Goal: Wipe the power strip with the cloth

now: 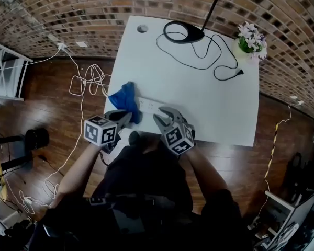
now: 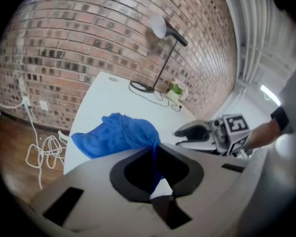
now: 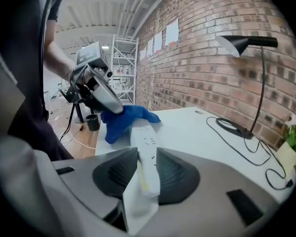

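A white power strip (image 1: 148,106) lies near the front edge of the white table (image 1: 209,98). In the right gripper view the power strip (image 3: 145,147) runs away from me, and my right gripper (image 3: 147,169) is shut on its near end. A blue cloth (image 1: 124,99) is bunched over the strip's left end. My left gripper (image 2: 155,154) is shut on a corner of the cloth (image 2: 116,132), and the rest of it rests on the table. In the head view the left gripper (image 1: 126,117) and the right gripper (image 1: 162,116) sit side by side at the table's front.
A black lamp base (image 1: 183,33) and its looping cable (image 1: 209,56) occupy the far part of the table. A flower pot (image 1: 251,41) stands at the far right corner. White cords (image 1: 86,80) lie on the wooden floor to the left, near a white shelf (image 1: 5,72).
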Tool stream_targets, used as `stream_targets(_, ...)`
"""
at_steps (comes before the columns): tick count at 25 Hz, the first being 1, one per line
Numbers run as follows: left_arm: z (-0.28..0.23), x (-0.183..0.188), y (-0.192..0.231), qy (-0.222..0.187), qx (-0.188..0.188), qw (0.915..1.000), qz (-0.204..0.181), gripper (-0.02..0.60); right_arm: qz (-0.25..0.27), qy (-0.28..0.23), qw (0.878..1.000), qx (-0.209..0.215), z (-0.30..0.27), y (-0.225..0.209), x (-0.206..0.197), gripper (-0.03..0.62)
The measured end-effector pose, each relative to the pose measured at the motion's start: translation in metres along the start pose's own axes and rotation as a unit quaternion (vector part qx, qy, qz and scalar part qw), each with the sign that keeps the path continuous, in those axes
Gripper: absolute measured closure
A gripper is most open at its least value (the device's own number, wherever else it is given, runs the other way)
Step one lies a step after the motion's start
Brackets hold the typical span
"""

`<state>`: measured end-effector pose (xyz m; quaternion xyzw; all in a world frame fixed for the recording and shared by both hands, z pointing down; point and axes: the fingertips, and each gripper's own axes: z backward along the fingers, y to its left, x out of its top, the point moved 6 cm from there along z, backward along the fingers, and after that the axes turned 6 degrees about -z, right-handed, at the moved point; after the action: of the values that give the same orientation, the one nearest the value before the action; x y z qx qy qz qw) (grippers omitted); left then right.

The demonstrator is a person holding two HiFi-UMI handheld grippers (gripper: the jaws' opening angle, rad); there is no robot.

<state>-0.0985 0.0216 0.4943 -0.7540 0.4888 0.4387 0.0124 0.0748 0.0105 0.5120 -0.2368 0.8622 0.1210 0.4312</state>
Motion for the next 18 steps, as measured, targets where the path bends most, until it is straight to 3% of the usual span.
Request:
stream_targets(2,0.017,0.018,-0.004,-0.067,-0.012,0.9966,0.046,0.54,0.004,0.001,1.0,0.003,0.001,0.002,-0.003,0.484)
stream_targets(4,0.026,0.031,-0.002,-0.116,-0.008,0.9905,0.073,0.54,0.045,0.001,0.999,-0.005,0.001,0.007,-0.008,0.485)
stream_targets(5,0.024,0.035,0.0,-0.12,-0.003,0.99,0.074,0.54,0.076,0.002,0.997,-0.012,0.001,0.009,-0.01,0.484)
stream_targets(7,0.009,0.035,0.002,-0.085,0.005,0.9951,0.05,0.54,0.124,0.006,0.992,-0.02,-0.001,0.013,-0.012,0.487)
stream_targets(9,-0.009,0.028,0.003,-0.041,0.012,0.9989,0.022,0.54,0.123,0.006,0.992,-0.02,-0.002,0.013,-0.012,0.485)
stream_targets(11,-0.023,0.02,0.003,-0.016,0.019,0.9996,0.016,0.54,0.072,0.001,0.997,-0.01,0.001,0.012,-0.009,0.47)
stream_targets(13,-0.031,0.014,0.003,-0.006,0.022,0.9996,0.017,0.54,-0.036,-0.016,0.999,0.027,0.009,0.01,-0.003,0.468)
stream_targets(14,-0.034,0.012,0.003,-0.001,0.022,0.9996,0.017,0.54,-0.104,-0.029,0.993,0.054,0.014,0.009,-0.001,0.47)
stream_targets(16,-0.037,0.008,0.003,0.007,0.022,0.9996,0.015,0.54,-0.228,-0.059,0.966,0.107,0.026,0.007,0.003,0.473)
stream_targets(18,-0.039,0.006,0.004,0.016,0.019,0.9996,0.016,0.54,-0.312,-0.093,0.936,0.133,0.038,0.002,0.005,0.547)
